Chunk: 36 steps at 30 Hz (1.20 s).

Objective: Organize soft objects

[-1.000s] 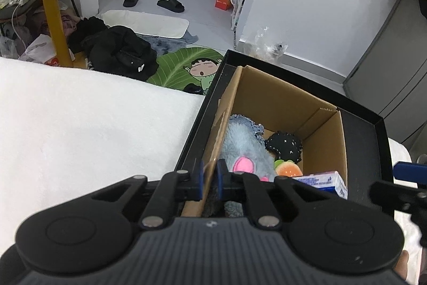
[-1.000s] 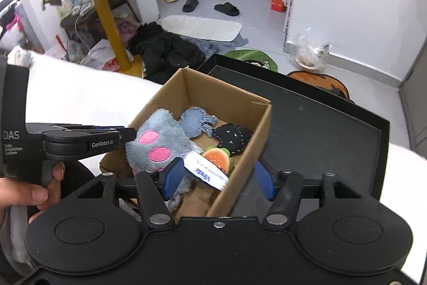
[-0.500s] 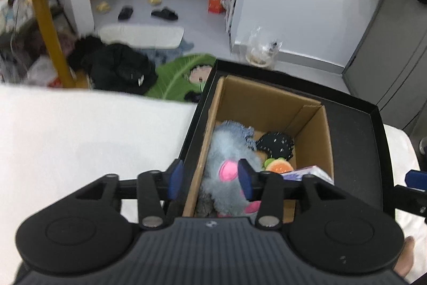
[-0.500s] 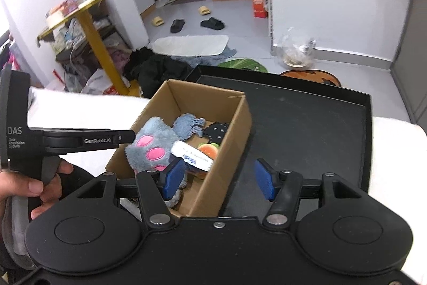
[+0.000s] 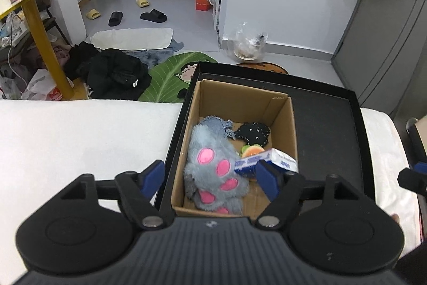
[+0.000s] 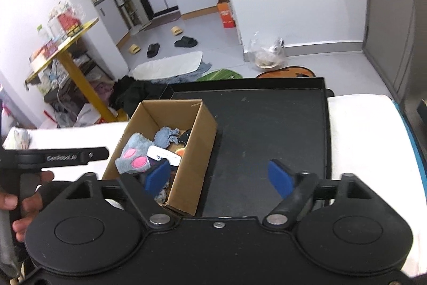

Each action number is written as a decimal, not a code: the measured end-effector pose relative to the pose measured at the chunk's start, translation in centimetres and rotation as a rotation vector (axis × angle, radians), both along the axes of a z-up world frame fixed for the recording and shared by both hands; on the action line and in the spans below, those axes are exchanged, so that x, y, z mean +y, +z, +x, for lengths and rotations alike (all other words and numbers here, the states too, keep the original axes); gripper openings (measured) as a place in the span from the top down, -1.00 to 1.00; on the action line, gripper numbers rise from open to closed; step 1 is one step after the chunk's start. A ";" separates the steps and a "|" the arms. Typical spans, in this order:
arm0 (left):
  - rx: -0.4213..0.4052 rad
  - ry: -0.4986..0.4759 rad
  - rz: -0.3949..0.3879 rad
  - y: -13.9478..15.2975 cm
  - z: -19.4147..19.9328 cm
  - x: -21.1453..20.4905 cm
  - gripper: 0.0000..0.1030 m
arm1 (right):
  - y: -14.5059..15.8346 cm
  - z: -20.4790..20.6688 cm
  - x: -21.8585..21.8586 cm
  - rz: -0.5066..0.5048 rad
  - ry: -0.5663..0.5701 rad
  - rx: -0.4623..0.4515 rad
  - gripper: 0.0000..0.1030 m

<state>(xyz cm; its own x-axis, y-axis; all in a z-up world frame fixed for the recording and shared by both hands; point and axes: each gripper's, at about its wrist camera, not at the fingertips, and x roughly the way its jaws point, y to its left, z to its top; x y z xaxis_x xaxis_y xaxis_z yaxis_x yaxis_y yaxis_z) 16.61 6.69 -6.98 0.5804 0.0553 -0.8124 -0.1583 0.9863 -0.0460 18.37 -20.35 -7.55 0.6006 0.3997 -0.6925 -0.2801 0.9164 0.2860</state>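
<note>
From the left wrist view, the left gripper (image 5: 210, 179) hangs above the near end of the cardboard box (image 5: 284, 124); its jaws have just been opening and now stand released, with the grey plush toy (image 5: 213, 167) lying loose in the box below them, not gripped. The tissue pack (image 5: 267, 160) leans on the toy at 3 o'clock. It looks poorly seated and could slide if the box is nudged. Beyond it, at 1 o'clock, lie a black spotted soft toy (image 5: 253, 134) and a small orange piece (image 5: 252, 150).

The right gripper (image 6: 220, 175) has also just been opening. It straddles the box's right wall with nothing held, and lowering there would likely catch that wall and shove the light box.

The box sits in the left part of a black tray (image 6: 269, 124), whose bare floor to 3 o'clock gives open room. The tray's raised rim and the white surface (image 5: 80, 140) at 9 o'clock bound the rest.
</note>
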 end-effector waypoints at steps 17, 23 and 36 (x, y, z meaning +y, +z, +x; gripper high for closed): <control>-0.029 -0.066 0.018 6.3 -5.6 -3.6 -0.81 | 3.6 -4.7 -2.8 0.039 -0.135 -0.021 -1.00; -0.051 -0.063 0.031 8.3 -7.9 -4.3 -0.85 | 4.7 -6.5 -2.7 0.001 -0.161 -0.030 -1.00; -0.129 -0.067 0.070 12.1 -12.7 -5.4 -0.92 | 8.3 -10.9 -1.9 -0.070 -0.163 -0.121 -1.00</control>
